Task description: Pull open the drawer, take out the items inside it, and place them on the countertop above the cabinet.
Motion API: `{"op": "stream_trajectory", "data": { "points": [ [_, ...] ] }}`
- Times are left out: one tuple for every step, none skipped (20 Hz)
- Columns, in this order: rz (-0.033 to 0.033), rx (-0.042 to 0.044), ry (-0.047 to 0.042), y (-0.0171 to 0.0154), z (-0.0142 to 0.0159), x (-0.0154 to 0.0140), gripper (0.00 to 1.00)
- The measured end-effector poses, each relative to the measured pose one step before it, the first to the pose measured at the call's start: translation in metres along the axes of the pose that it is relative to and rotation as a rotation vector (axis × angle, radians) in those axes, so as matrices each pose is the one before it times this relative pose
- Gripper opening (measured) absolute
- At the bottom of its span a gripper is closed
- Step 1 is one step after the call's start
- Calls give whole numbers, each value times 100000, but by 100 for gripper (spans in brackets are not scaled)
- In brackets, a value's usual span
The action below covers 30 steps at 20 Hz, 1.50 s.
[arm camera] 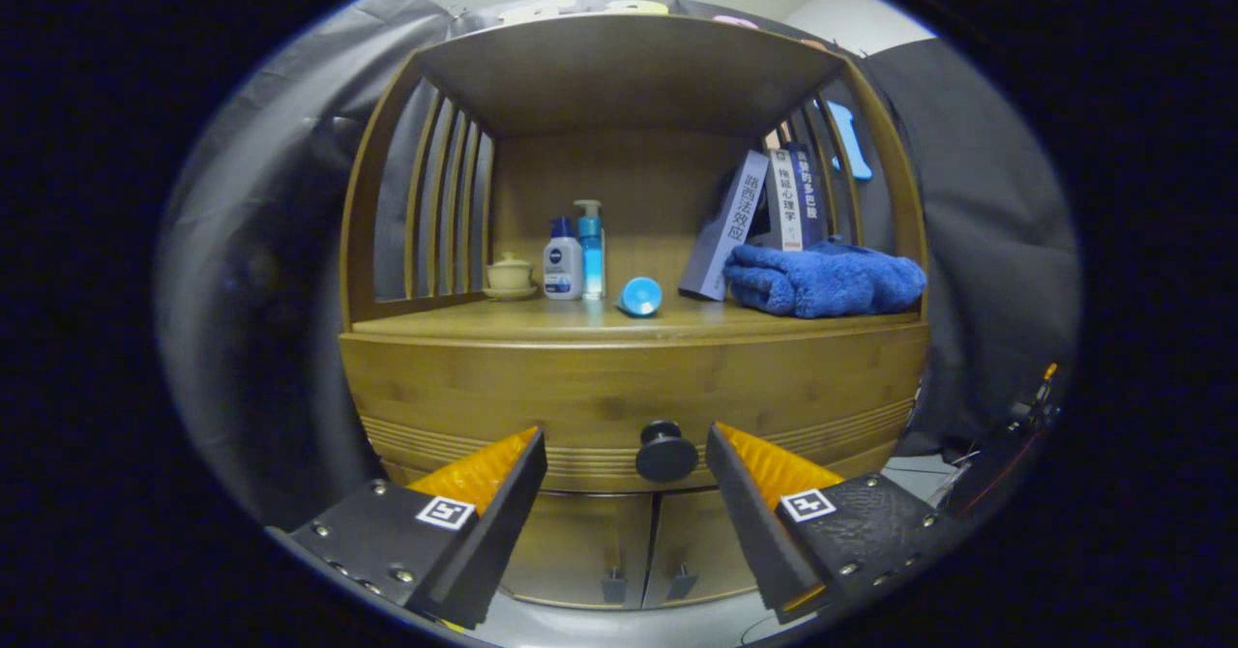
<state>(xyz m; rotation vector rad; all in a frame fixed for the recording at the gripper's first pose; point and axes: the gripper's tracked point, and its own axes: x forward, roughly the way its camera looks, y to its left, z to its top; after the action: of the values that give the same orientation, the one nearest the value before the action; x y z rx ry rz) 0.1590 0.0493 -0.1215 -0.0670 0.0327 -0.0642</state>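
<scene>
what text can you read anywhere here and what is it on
"路西法效应": on the spine of the leaning book.
Upright books beside it: the spine text is too blurred to read.
White bottle: the label is too small to read.
Gripper, open with the drawer knob just ahead between its fingers: it carries square code tags, no words.

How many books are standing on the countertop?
3 that I can see: one grey book leaning left, beside the blue towel, and two upright books behind it. More may be hidden behind them. The open claw faces the drawer knob.
</scene>
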Motion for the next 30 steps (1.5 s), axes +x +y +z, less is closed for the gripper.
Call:
{"op": "stream_trajectory", "data": {
  "points": [
    [193,-1533,798,178,472,-977,99],
    [-98,-2048,979,156,551,-977,99],
    [246,-1799,594,81,614,-993,99],
    [456,-1583,534,137,867,-920,99],
    [558,-985,413,112,908,-985,99],
    [813,-734,97,256,973,-1005,99],
    [749,-716,-309,76,1113,-898,99],
    [617,-557,-117,0,1068,-871,98],
    [496,123,-314,-40,1055,-910,97],
    [403,304,-281,-89,988,-826,96],
    [311,655,-658,-85,1129,-849,96],
    [595,1183,-627,32,1084,-915,96],
    [348,1243,-1007,9,1166,-805,96],
    [-41,557,-665,-194,930,-890,96],
    [-573,-101,-465,-242,815,-896,96],
    [-1004,-535,-249,-354,671,-797,96],
    [-729,-582,-295,-344,486,-833,96],
    [-667,-331,-250,-206,384,-870,96],
    [-569,-264,254,-191,149,-795,96],
    [-738,-506,343,-189,-118,-772,96],
    [-1021,-1047,690,-320,-226,-716,96],
    [-600,-1307,806,-186,-506,-680,96],
    [-509,-1636,1206,-157,-714,-669,96],
    [-497,-1570,1251,-25,-905,-355,96],
    [328,-371,323,98,-635,-388,96],
    [664,556,-333,327,-590,-184,96],
    [423,1139,-205,144,-557,-208,96],
    [-408,1113,-89,-69,-633,-179,96],
    [-347,1038,490,-71,-490,-188,96],
    [180,1103,66,103,-292,23,96]
  ]
}}
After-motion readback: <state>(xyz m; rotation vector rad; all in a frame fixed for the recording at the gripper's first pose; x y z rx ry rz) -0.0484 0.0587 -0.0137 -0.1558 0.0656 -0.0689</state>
